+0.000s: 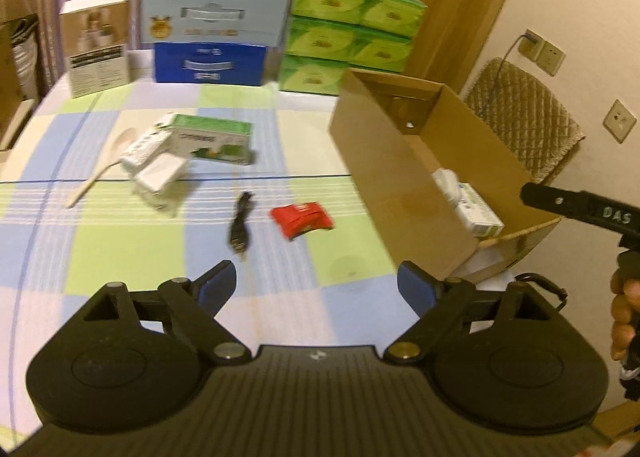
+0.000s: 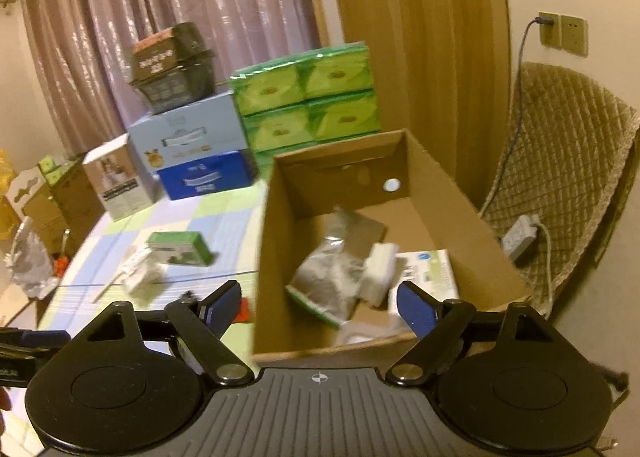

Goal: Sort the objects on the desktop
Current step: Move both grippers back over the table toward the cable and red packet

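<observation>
My left gripper (image 1: 316, 289) is open over the checked tablecloth (image 1: 120, 249), nothing between its blue pads. Ahead of it lie a red packet (image 1: 302, 219) and a black cable (image 1: 241, 225). Farther left sit a green and white box (image 1: 212, 139), white adapters (image 1: 158, 173) and a wooden spoon (image 1: 100, 169). The open cardboard box (image 1: 384, 177) stands at the right. My right gripper (image 2: 320, 309) is open and empty above that cardboard box's (image 2: 276, 257) near edge. Inside are a grey pouch (image 2: 328, 277), a white block (image 2: 380, 271) and a white carton (image 2: 434, 269).
Stacked light and dark blue boxes (image 1: 212, 33), green tissue packs (image 1: 352, 33) and a brown-white box (image 1: 98, 45) line the table's far side. A quilted chair (image 2: 568, 185) with a charger stands right of the cardboard box. A hand (image 1: 626, 317) holds the other gripper at the right edge.
</observation>
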Available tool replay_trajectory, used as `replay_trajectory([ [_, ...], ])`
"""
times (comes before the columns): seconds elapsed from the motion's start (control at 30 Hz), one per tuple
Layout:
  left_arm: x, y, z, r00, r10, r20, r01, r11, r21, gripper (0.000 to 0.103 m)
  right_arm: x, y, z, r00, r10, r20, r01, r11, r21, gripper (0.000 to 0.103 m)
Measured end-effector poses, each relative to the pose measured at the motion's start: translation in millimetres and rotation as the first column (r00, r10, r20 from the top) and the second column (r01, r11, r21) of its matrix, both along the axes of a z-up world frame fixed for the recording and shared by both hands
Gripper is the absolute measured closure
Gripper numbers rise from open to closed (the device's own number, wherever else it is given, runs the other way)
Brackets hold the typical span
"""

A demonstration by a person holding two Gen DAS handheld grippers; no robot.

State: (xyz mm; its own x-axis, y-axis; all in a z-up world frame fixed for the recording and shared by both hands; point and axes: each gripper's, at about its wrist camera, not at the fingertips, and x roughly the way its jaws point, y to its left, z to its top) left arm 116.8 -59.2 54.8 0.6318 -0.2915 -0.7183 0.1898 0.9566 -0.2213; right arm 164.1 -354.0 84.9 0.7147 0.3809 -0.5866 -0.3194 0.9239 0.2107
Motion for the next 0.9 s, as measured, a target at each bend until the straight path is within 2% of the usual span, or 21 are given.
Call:
replay_trajectory([
  [0.4, -34, 56, -4, 0.996, 0.086, 0.015, -0.087, 0.995, 0.04, 0.013, -42, 56, 8, 0.994, 0.107, -0.009, -0.107, 0.993, 0.044, 0.009],
  [0.67, -35, 80, -13, 0.993, 0.121, 0.015, -0.122, 0.989, 0.083, 0.013, -51, 91, -10, 0.983, 0.175, -0.053, -0.173, 0.984, 0.044, 0.009],
  [0.9, -22, 91, -26, 0.994, 0.109, 0.016, -0.11, 0.988, 0.105, 0.013, -45, 118, -30, 0.978, 0.196, -0.075, -0.193, 0.98, 0.036, 0.009],
])
